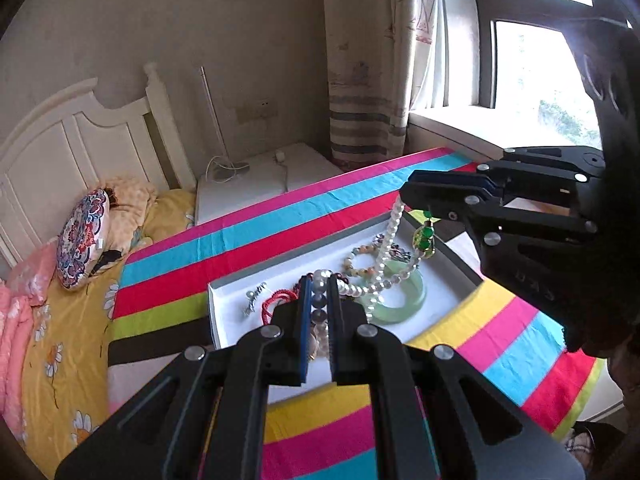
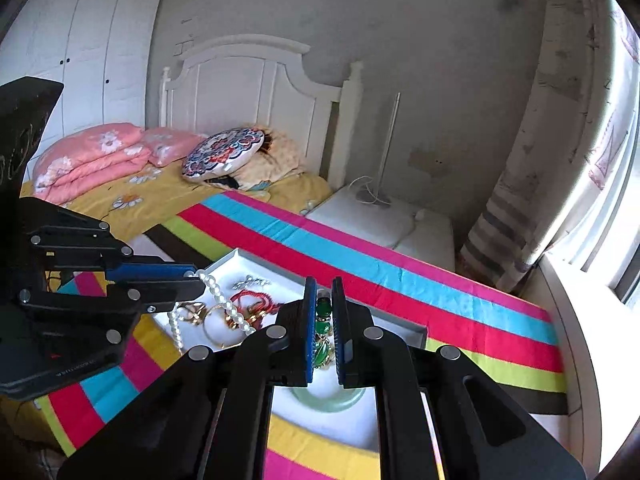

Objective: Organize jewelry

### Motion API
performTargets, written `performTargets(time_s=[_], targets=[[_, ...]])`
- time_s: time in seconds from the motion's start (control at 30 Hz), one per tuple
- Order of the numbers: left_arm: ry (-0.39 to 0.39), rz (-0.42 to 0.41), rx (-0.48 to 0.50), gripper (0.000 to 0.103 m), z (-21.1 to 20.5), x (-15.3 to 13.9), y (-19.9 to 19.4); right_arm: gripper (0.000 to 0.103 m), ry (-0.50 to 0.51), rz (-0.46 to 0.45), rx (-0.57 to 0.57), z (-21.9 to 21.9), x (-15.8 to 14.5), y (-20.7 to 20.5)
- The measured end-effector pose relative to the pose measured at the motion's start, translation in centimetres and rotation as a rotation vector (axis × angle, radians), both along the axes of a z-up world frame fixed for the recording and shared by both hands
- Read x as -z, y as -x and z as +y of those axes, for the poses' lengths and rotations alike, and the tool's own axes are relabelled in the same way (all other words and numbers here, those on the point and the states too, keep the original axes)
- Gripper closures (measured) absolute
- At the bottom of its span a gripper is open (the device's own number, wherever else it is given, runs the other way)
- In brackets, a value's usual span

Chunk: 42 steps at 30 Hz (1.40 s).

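Observation:
A white pearl necklace (image 1: 390, 240) (image 2: 224, 300) is stretched in the air between both grippers, above a white tray (image 1: 224, 312) (image 2: 400, 326). My left gripper (image 1: 319, 278) (image 2: 196, 280) is shut on one end of the strand. My right gripper (image 2: 323, 282) (image 1: 406, 192) is shut on the other end, where a green-stone pendant (image 1: 425, 238) (image 2: 322, 350) hangs from the jaws. In the tray lie a pale green jade bangle (image 1: 404, 304) (image 2: 328, 400), a red cord bracelet (image 1: 272, 300) (image 2: 252, 298), a beaded bracelet (image 1: 360, 258), a small silver piece (image 1: 254, 296) and gold rings (image 2: 196, 312).
The tray rests on a table under a bright striped cloth (image 1: 240, 248) (image 2: 400, 264). A bed with a yellow sheet (image 1: 68, 340) and pillows stands beside the table. A white nightstand (image 1: 264, 184) with a cable sits at the far end, and a curtain and window (image 1: 532, 80) lie to the right.

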<state>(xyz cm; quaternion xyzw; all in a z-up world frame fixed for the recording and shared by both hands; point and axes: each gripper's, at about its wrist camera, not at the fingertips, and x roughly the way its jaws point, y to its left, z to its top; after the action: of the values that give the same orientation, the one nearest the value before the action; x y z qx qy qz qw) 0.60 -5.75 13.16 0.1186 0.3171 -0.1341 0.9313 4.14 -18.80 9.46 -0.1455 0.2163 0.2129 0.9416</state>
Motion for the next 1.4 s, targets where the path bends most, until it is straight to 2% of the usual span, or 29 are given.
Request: performTargets(time_s=[0.4, 0.53, 0.57, 0.6, 0.63, 0.67, 0.7, 0.8, 0.87, 0.97, 1.07, 1.2, 1.4], targets=[[0.008, 0.077, -0.085, 0.096, 1.3, 3.7, -5.0, 0.094, -0.021, 0.085, 0.038, 1.2, 3.1, -4.7], [0.001, 0.087, -0.161, 0.094, 2.1, 5.0, -6.9, 0.092, -0.028, 0.146, 0.063, 1.6, 5.1, -7.0], [-0.007, 0.087, -0.184, 0.084, 2.4, 5.3, -7.3, 0.083, -0.023, 0.154, 0.073, 1.6, 5.4, -7.2], [-0.011, 0.084, -0.2, 0.066, 2.7, 5.6, -7.5, 0.075, -0.027, 0.166, 0.083, 1.5, 5.8, -7.4], [-0.014, 0.07, -0.213, 0.055, 2.9, 5.7, -7.3, 0.054, -0.039, 0.173, 0.087, 1.3, 6.0, -7.3], [-0.02, 0.051, -0.223, 0.036, 3.0, 5.7, -7.0, 0.035, -0.057, 0.166, 0.089, 0.9, 6.0, -6.8], [-0.033, 0.018, -0.239, 0.026, 3.1, 5.7, -6.5, 0.032, -0.067, 0.149, 0.096, 0.5, 6.0, -6.3], [-0.068, -0.065, -0.253, 0.007, 3.0, 5.9, -4.8, 0.031, -0.104, 0.138, 0.104, -0.5, 6.3, -4.5], [-0.073, -0.131, -0.272, 0.002, 2.7, 6.0, -3.4, 0.029, -0.122, 0.122, 0.124, -1.1, 6.6, -3.0], [-0.047, -0.183, -0.291, 0.002, 2.2, 6.5, -1.8, 0.02, -0.148, 0.078, 0.172, -2.0, 7.2, -0.7], [0.011, -0.202, -0.308, 0.002, 2.1, 6.9, -0.8, 0.017, -0.161, 0.024, 0.215, -3.0, 7.5, 1.2], [0.067, -0.197, -0.328, 0.002, 2.4, 7.4, 0.1, 0.017, -0.179, -0.01, 0.247, -3.8, 7.7, 2.8], [0.152, -0.161, -0.356, 0.002, 3.2, 7.9, 1.1, 0.017, -0.152, -0.05, 0.275, -3.4, 7.9, 4.6]])
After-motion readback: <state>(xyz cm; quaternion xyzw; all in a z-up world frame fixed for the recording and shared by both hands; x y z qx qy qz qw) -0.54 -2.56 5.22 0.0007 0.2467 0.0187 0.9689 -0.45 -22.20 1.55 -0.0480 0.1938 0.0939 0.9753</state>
